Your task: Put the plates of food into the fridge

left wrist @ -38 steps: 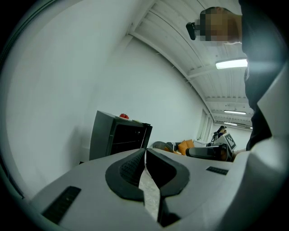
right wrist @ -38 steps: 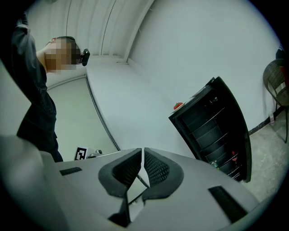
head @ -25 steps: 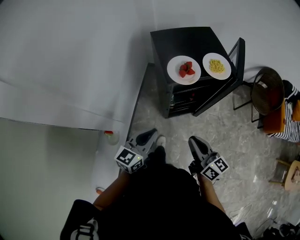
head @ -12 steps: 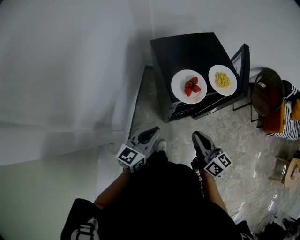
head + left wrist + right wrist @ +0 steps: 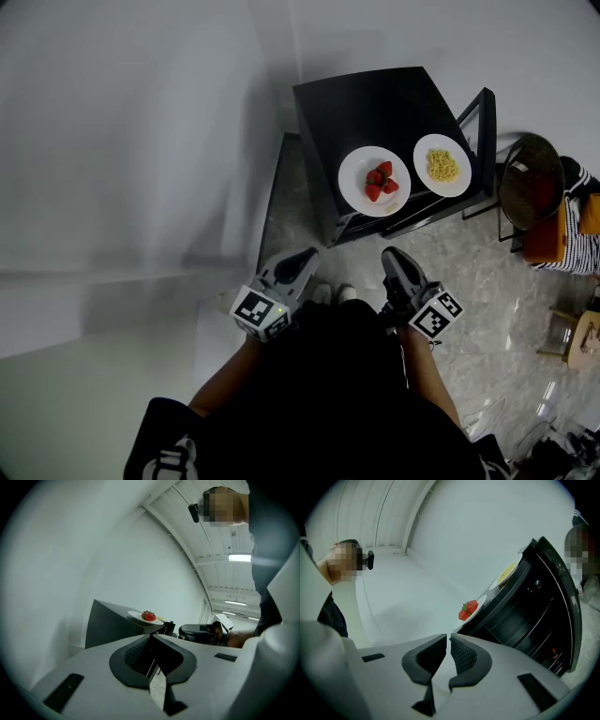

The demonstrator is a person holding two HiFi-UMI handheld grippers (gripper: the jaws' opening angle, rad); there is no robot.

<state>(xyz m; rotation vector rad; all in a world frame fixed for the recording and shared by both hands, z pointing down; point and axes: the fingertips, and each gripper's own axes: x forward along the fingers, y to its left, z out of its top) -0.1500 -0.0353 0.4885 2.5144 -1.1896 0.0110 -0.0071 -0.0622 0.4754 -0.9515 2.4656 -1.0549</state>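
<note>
A black mini fridge (image 5: 375, 103) stands against the wall with its door (image 5: 480, 131) swung open to the right. Two white plates sit on top of it: one with strawberries (image 5: 375, 181) and one with yellow food (image 5: 442, 165). My left gripper (image 5: 302, 257) and right gripper (image 5: 392, 256) are held side by side in front of the fridge, well short of it, both shut and empty. The left gripper view shows the strawberry plate (image 5: 146, 616) beyond the shut left gripper (image 5: 151, 637). The right gripper view shows the shut right gripper (image 5: 448, 637), the strawberries (image 5: 468, 609), the yellow food (image 5: 506, 573) and the fridge's dark shelves (image 5: 520, 625).
A dark round chair (image 5: 530, 183) stands just right of the fridge door, and a person in a striped sleeve (image 5: 586, 239) sits beyond it. A white wall (image 5: 141, 141) runs along the left. Pale marble floor (image 5: 469, 291) lies between me and the fridge.
Both grippers and the head camera have moved toward the fridge, so it and its plates sit nearer in the head view. Both pairs of jaws stay shut and empty.
</note>
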